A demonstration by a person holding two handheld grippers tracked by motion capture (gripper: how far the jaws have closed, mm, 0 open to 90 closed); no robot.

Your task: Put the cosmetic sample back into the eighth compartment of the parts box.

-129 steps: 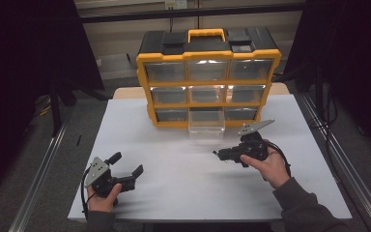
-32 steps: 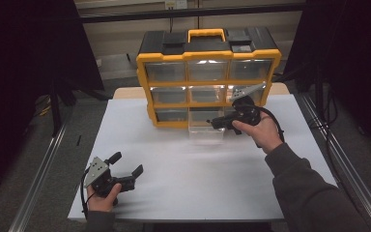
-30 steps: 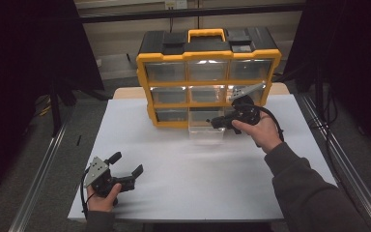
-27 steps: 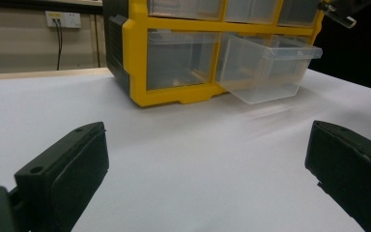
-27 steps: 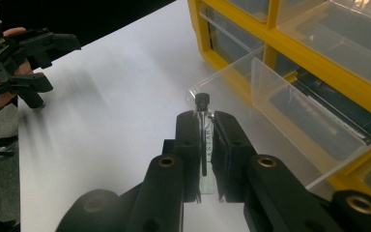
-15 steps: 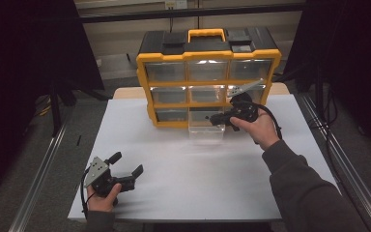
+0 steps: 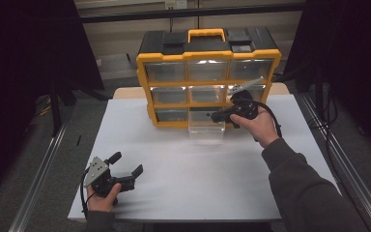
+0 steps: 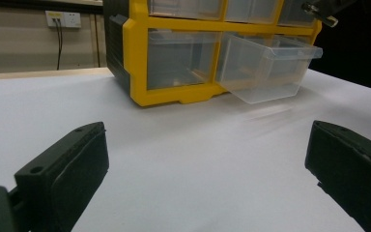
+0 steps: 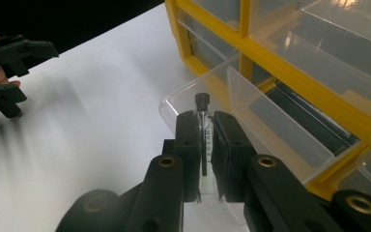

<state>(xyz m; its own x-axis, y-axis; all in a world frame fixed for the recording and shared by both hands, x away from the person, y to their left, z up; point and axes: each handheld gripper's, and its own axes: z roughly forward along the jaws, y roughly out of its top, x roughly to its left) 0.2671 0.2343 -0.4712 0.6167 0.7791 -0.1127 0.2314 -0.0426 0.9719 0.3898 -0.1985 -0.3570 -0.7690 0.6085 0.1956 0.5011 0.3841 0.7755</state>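
White sheeting covers the table (image 7: pixel 207 179), which stands in a dim room with dark curtains at both sides and metal rails running along the floor. A yellow-and-black drawer cabinet (image 7: pixel 207 79) sits at the far edge of the table, three rows of clear compartments facing the person. From the middle of its bottom row one clear drawer (image 7: pixel 206 129) is pulled out over the white surface, its front tipped slightly down, its open top free of the frame.

Just in front of the cabinet's lower right corner, the right gripper (image 7: pixel 218 116) is held level, pointing across toward the open drawer. Its jaws are pressed together on a small clear vial (image 9: pixel 203 145) with a black cap; in the right gripper view the capped end sticks out past the jaw tips, right at the near rim of the drawer (image 9: pixel 232 92), over its open top.

Well away from the cabinet, near the front left corner of the table, the left gripper (image 7: pixel 125 166) rests low in the person's hand with its jaws spread wide and nothing between them. Between it and the cabinet lies a broad bare stretch of white table, and the strip in front of the drawer is likewise unobstructed.
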